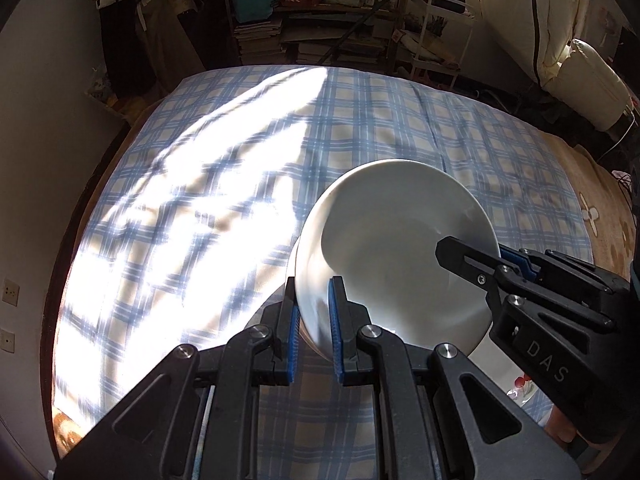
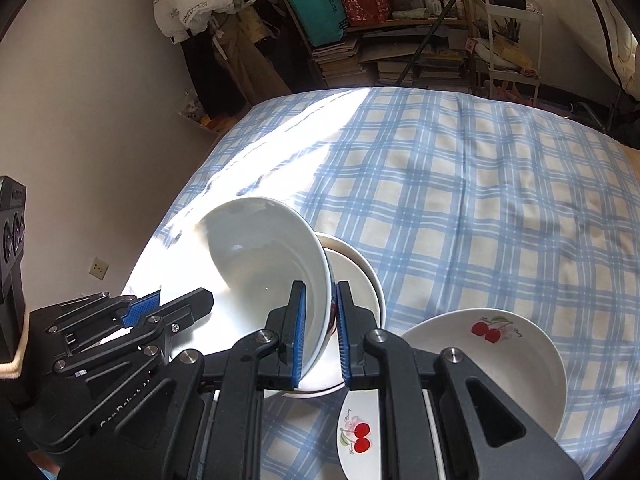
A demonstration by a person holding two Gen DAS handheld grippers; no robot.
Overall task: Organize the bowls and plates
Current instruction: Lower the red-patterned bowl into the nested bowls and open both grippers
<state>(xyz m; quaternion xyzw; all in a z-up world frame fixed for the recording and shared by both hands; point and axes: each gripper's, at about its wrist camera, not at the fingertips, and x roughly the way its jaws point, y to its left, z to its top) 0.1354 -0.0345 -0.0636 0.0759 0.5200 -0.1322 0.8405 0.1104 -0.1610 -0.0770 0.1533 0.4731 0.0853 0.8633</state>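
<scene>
Two hand-held grippers, left [image 1: 313,322] and right [image 2: 322,334], pinch opposite rims of one tilted white bowl [image 2: 260,264], directly above the stacked bowls [image 2: 360,276] on the bed [image 2: 480,184].

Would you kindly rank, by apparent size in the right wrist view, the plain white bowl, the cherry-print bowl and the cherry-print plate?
1. Plain white bowl, held tilted and nearest the camera, so perhaps flattered.
2. Cherry-print bowl.
3. Cherry-print plate, though largely hidden behind the right gripper, so unsure.
</scene>
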